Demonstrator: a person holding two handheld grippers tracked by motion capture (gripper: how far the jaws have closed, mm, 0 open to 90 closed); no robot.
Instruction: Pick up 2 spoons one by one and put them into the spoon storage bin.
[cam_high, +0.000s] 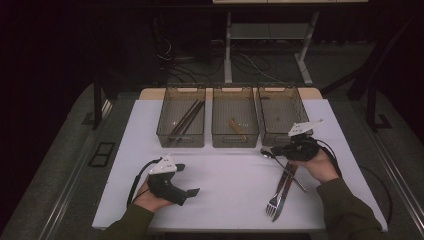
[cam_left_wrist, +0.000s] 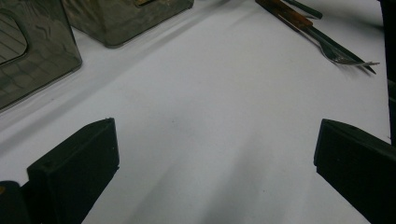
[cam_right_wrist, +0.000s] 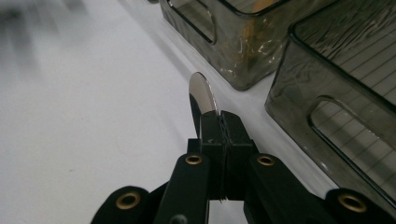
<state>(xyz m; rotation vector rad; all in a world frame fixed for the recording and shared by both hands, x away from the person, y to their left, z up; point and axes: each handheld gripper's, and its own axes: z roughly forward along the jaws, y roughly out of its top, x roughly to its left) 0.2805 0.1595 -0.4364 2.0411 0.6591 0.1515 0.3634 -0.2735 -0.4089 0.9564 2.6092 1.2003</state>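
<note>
The spoon (cam_right_wrist: 201, 93) is pinched between the closed jaws of the right gripper (cam_right_wrist: 223, 135), its shiny bowl sticking out past the black tips, just in front of the right-hand bin (cam_high: 281, 114) at the far right of the table. The right gripper view shows that bowl close up, bright and rounded against the white surface, with the smoky walls of two bins beside it; the high view adds the long thin handle (cam_high: 292, 176) slanting back across the fork (cam_high: 276, 198) and a brown-handled utensil lying side by side under the person's right hand (cam_high: 320, 165). The left gripper (cam_high: 181, 180) sits low at the near left with its jaws spread wide and nothing between them; its own view shows bare tabletop between the two black pads (cam_left_wrist: 77, 163), with the fork tines far off. The table (cam_high: 235, 175) is covered in white, three translucent grey bins line its far edge, and the left bin (cam_high: 181, 116) holds dark chopsticks. The room beyond is dark, with cables on the floor.
</note>
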